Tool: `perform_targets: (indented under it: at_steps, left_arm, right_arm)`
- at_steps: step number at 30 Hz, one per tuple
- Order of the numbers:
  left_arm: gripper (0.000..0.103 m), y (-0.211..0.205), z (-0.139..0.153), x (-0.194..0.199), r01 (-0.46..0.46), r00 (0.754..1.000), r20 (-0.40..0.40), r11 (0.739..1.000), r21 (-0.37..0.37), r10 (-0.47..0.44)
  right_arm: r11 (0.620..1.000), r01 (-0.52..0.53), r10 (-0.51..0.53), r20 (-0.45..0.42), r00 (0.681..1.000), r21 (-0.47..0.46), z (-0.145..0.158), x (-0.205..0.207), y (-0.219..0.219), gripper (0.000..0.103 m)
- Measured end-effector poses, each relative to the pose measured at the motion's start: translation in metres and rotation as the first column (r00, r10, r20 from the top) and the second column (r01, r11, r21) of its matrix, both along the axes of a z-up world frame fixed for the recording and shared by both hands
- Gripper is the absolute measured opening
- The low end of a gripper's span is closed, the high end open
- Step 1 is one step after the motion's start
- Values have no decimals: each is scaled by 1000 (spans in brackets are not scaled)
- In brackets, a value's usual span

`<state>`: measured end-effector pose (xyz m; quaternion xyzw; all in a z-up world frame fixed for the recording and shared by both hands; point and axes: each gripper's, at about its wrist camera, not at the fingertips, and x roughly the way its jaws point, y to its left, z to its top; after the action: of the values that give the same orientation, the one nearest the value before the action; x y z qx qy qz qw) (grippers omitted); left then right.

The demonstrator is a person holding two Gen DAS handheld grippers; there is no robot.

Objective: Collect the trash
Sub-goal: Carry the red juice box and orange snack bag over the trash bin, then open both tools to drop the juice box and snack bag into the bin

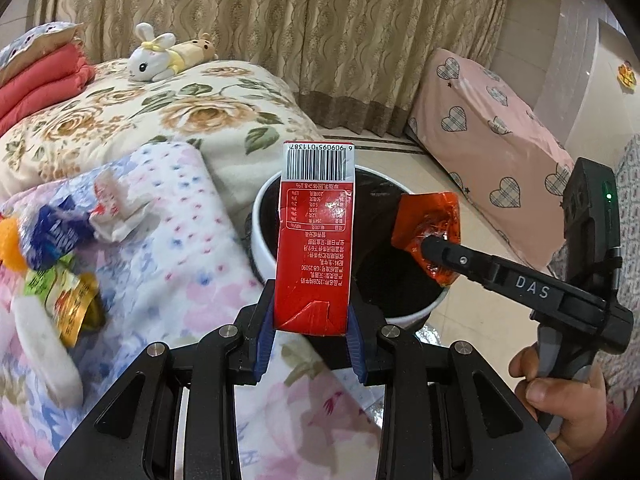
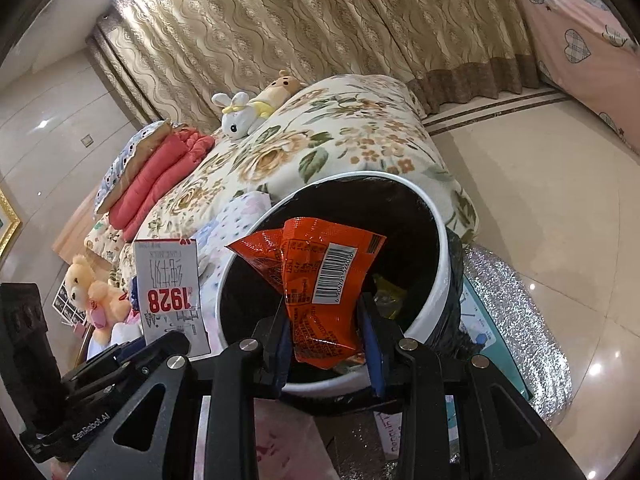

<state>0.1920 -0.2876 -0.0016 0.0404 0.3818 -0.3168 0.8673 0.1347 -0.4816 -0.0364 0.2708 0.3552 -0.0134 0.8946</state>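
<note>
Red carton [image 1: 314, 240] clamped in left claw [image 1: 312, 344].

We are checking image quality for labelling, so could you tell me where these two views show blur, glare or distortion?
Left wrist view: the milk carton in the left gripper is sharp, while the wrappers on the blanket are smeared; fisheye bends the curtain. Right wrist view: the orange wrapper in the right gripper is sharp; light spots glare on the floor tiles, and the bin looks tilted.
</note>
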Motion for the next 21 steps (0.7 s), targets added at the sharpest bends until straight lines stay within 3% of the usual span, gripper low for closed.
perform_targets:
  at_steps: [21]
  left_arm:
    - [30,-26,-8,21,17,998,-55,999,30,-15]
  right_arm:
    - [1000,5,-4,-50,999,20,-12,18,-17,35]
